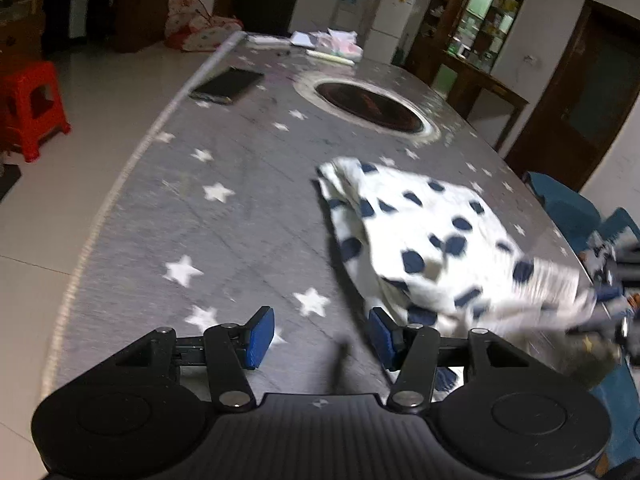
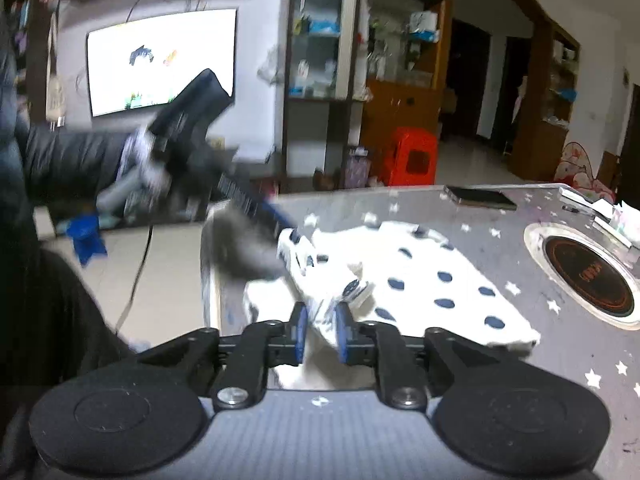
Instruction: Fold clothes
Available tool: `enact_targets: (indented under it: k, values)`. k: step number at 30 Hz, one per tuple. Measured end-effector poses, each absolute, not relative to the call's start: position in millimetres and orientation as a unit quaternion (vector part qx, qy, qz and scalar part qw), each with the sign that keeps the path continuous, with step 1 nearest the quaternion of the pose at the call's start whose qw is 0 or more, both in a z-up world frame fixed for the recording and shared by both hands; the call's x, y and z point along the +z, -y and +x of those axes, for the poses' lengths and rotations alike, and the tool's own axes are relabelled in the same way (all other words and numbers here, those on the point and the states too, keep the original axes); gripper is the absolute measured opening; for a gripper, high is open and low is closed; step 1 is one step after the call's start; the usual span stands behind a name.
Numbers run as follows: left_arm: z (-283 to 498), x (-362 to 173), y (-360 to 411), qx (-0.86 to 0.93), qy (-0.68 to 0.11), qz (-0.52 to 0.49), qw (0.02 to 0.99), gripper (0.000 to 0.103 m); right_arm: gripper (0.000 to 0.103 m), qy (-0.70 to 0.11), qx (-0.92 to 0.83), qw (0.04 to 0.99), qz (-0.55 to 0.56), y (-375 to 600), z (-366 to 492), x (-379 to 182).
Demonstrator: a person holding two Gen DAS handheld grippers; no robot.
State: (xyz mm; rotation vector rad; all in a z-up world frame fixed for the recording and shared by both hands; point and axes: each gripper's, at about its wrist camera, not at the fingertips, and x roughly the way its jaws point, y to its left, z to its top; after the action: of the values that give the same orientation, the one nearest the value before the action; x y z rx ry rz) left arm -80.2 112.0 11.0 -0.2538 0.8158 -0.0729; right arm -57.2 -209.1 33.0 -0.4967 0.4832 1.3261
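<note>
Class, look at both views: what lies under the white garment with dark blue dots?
The dotted garment rests on the grey star-patterned tablecloth, which shows all around it. Anything directly beneath its folds is covered and cannot be seen.

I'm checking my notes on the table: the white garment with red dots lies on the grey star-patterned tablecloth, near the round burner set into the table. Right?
Not quite. The dots on the white garment are dark blue, not red, as the left wrist view shows. The rest holds: it lies on the grey star-patterned tablecloth, near the round burner set into the table.
</note>
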Motion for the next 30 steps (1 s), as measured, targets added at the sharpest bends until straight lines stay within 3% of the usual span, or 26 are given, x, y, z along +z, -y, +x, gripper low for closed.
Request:
enact_targets:
  k: [6,11,20,30]
  values:
    - [-79,37,-114,-0.037,-0.355,-0.12,0.927,0.056,0.019,-0.246,0.606,0.727,-0.208,220,-60,39]
    - [-72,47,-105,-0.056,-0.337,-0.119,0.932,0.056,0.042,-0.269,0.57,0.765,-0.133,226,-33,53]
    - [-61,53,-92,-0.079,-0.325,-0.122,0.934,0.056,0.047,-0.376,0.549,0.746,-0.033,201,26,11]
    - [-60,64,-91,-0.084,-0.311,-0.118,0.939,0.058,0.048,-0.318,0.655,0.681,-0.07,200,-16,34]
